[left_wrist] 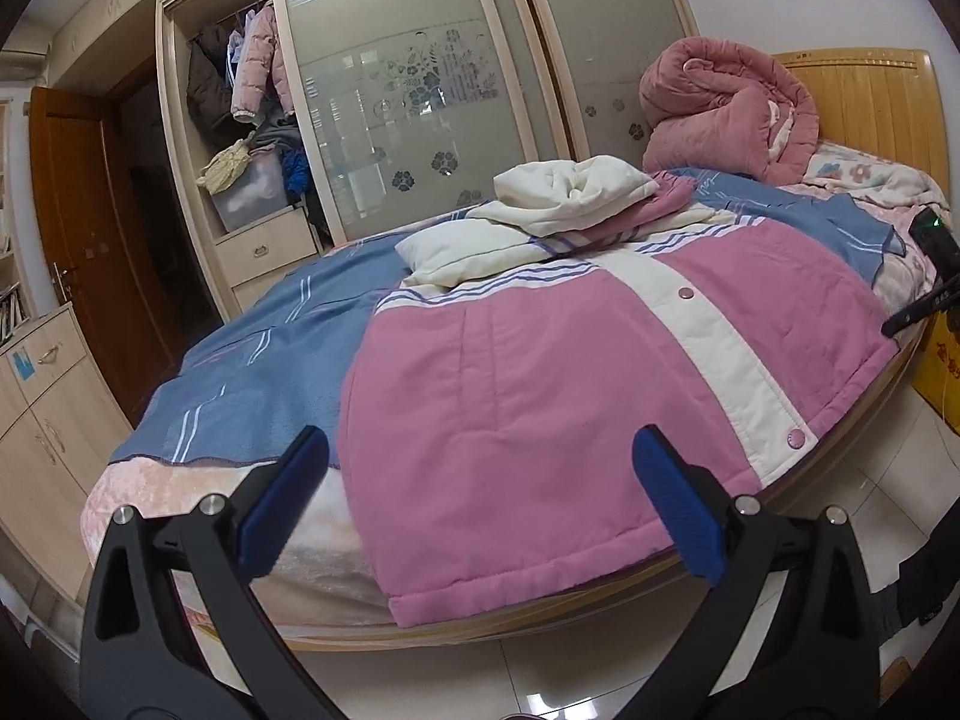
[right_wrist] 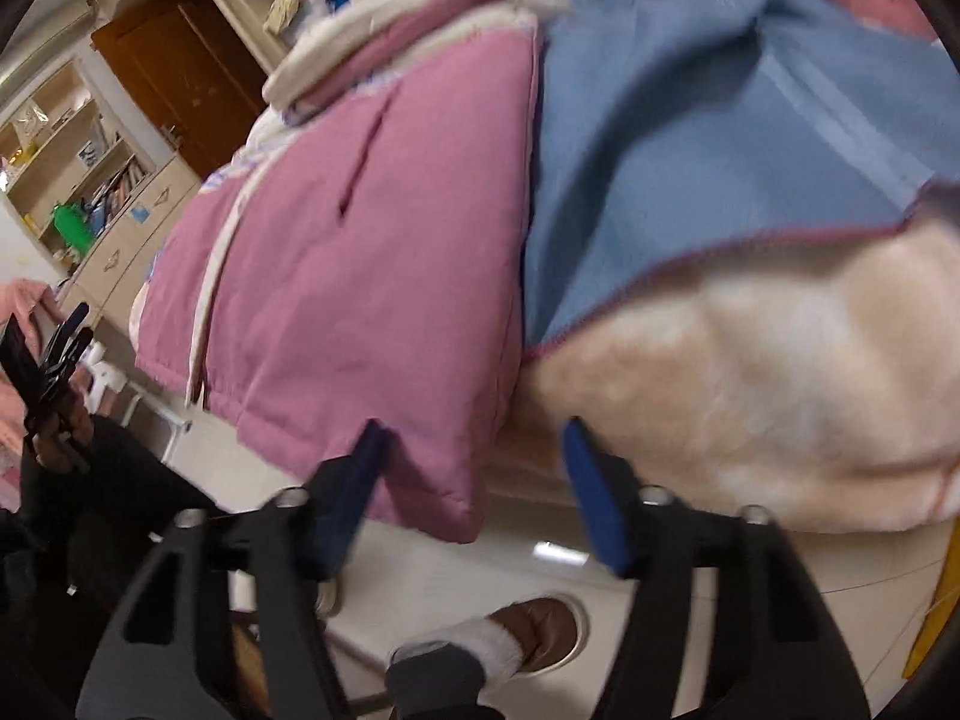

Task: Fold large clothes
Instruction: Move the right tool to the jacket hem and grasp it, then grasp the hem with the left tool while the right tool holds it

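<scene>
Pink jacket is being spread flat on the bed w/ hem hanging over the edge. Left gripper is being held wide open, empty. Right gripper is being held part-open around the hem corner, not pinching. Cream hoodie & rolled quilt are being left behind it.

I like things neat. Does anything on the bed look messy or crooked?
Yes. The pink jacket lies slanted, its hem hanging off the bed edge. The blue blanket is rumpled, and a pink quilt sits bunched by the headboard.
</scene>
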`<state>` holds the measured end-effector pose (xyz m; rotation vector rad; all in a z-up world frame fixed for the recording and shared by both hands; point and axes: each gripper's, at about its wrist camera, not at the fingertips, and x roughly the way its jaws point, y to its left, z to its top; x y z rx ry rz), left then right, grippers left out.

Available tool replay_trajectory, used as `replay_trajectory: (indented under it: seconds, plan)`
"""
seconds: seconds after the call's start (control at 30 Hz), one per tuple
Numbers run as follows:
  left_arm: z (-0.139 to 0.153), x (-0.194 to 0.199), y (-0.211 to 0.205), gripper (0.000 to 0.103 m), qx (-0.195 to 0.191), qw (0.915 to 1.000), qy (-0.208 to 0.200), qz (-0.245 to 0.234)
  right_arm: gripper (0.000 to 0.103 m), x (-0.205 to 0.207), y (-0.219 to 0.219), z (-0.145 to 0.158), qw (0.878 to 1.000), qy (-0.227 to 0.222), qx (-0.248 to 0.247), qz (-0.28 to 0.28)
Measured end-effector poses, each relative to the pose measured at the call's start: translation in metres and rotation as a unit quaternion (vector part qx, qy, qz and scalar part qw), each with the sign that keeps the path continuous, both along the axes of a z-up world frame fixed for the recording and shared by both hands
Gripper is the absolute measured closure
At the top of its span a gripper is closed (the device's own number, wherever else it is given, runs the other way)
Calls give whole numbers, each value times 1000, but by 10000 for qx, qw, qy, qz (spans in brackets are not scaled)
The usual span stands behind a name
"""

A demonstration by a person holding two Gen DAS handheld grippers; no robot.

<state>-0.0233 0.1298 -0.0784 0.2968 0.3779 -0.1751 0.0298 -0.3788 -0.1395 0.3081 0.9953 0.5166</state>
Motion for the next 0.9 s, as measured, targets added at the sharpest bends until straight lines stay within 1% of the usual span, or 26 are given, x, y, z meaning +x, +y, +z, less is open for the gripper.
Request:
replay_trajectory:
  seconds: [0.03,0.07,0.13,0.23,0.3,0.33,0.37,0.4,0.47,0.5,0.53,0.57,0.6,0.63,0.67,0.7,0.73,0.77,0.8,0.87,0.9]
  plan:
    - [0,1,-1,2,14,10000,6,15,63,1,3,-2,9999,47,96,91]
    - [0,1,-1,2,30,10000,6,31,66,3,5,-2,9996,63,198,165]
    - [0,2,-2,2,40,10000,19,50,66,2,8,-1,9992,50,337,222]
    - [0,4,-2,2,17,10000,76,41,66,6,0,-6,9973,218,689,132]
    - [1,6,0,2,10,9999,146,60,66,9,1,-8,9961,312,815,112]
    - [1,8,3,2,-8,9998,197,63,70,9,3,-7,9954,338,880,153]
    - [2,11,7,2,-72,9995,309,55,81,8,5,-5,9944,354,976,196]
    - [2,14,12,2,-146,9990,426,46,86,7,5,-2,9933,347,1086,205]
    - [1,24,30,2,-463,9958,774,125,91,4,8,9,9916,285,1232,260]
    - [1,29,38,2,-601,9938,920,170,92,0,13,18,9909,172,1294,325]
    - [-1,34,48,2,-792,9901,1135,211,93,-1,15,23,9904,93,1343,318]
    - [-4,42,61,2,-1057,9842,1391,292,93,-5,17,29,9883,13,1495,306]
    - [-8,48,72,2,-1258,9778,1632,386,93,-9,19,40,9831,-140,1796,325]
    - [-13,54,82,2,-1452,9705,1867,459,94,-12,18,47,9796,-258,1967,304]
    - [-18,59,91,2,-1639,9634,2059,512,94,-15,16,57,9714,-414,2326,238]
    - [-25,65,103,2,-1918,9521,2301,606,94,-15,14,63,9636,-470,2624,226]
    - [-31,70,112,2,-2165,9418,2485,661,94,-16,14,69,9619,-569,2666,224]
    - [-35,73,116,2,-2314,9354,2589,659,94,-16,14,76,9583,-655,2770,235]
    - [-40,77,121,2,-2512,9261,2747,613,94,-15,13,79,9530,-698,2941,218]
    - [-50,84,120,7,-2746,9127,2994,451,94,-14,11,84,9484,-778,3067,214]
    - [-59,90,117,13,-2827,9034,3206,349,94,-13,12,86,9472,-800,3097,239]
